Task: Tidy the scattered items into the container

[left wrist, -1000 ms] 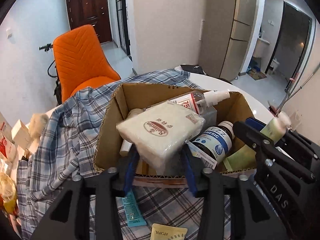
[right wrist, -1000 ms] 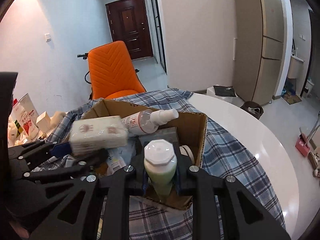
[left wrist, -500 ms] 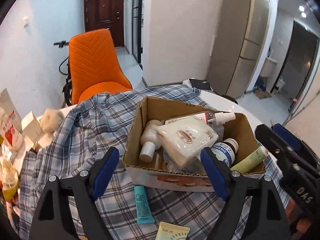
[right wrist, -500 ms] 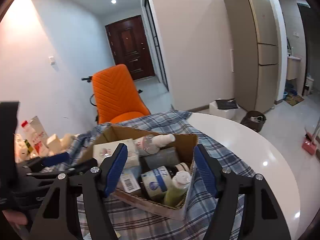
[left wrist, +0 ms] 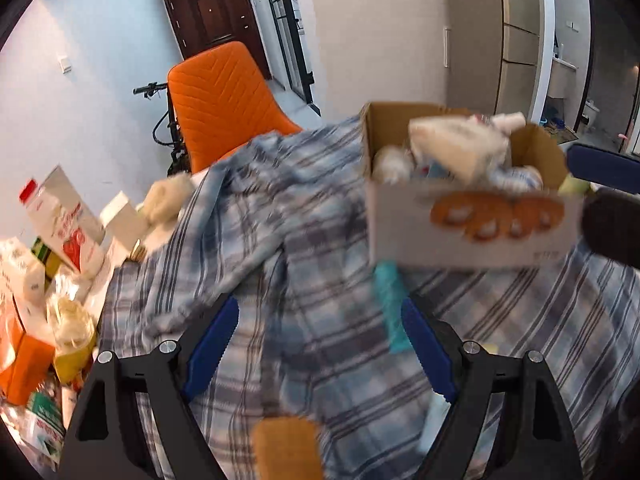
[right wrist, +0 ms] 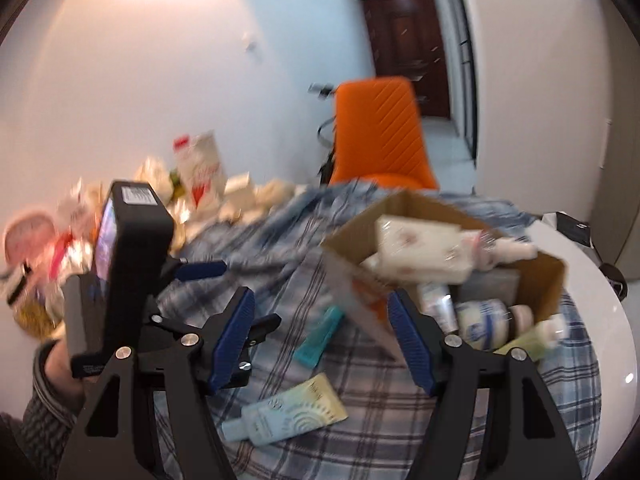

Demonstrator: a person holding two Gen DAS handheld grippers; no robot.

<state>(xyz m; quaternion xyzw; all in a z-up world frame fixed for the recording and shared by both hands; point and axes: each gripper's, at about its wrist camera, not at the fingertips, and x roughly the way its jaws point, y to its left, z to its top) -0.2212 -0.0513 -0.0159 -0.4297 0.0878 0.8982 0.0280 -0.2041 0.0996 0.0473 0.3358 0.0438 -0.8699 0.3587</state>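
A cardboard box (right wrist: pixel 400 200) (left wrist: pixel 404 224) on the plaid cloth holds a white tissue pack (right wrist: pixel 420 256), a blue-label jar (right wrist: pixel 480 320), a pale green bottle (right wrist: pixel 536 336) and other bottles. A teal tube (right wrist: pixel 320 334) (left wrist: pixel 390 304) lies on the cloth beside the box's near wall. Closer in lies a pale yellow-and-blue tube (right wrist: pixel 288 410). My left gripper (left wrist: pixel 320 346) is open and empty over the cloth, left of the box. My right gripper (right wrist: pixel 322 340) is also open and empty, above the teal tube. One of the left gripper's fingers (right wrist: pixel 200 270) shows in the right wrist view.
Cartons and snack packs (left wrist: pixel 60 220) crowd the table's left side. An orange chair (left wrist: pixel 224 104) stands behind the table. The bare white tabletop (right wrist: pixel 600 280) curves away on the right. A blurred orange item (left wrist: pixel 286 452) lies below the left gripper.
The left gripper let go of the tissue pack and the right let go of the green bottle; both now lie in the box. Both grippers opened and pulled back, swinging left over the cloth.
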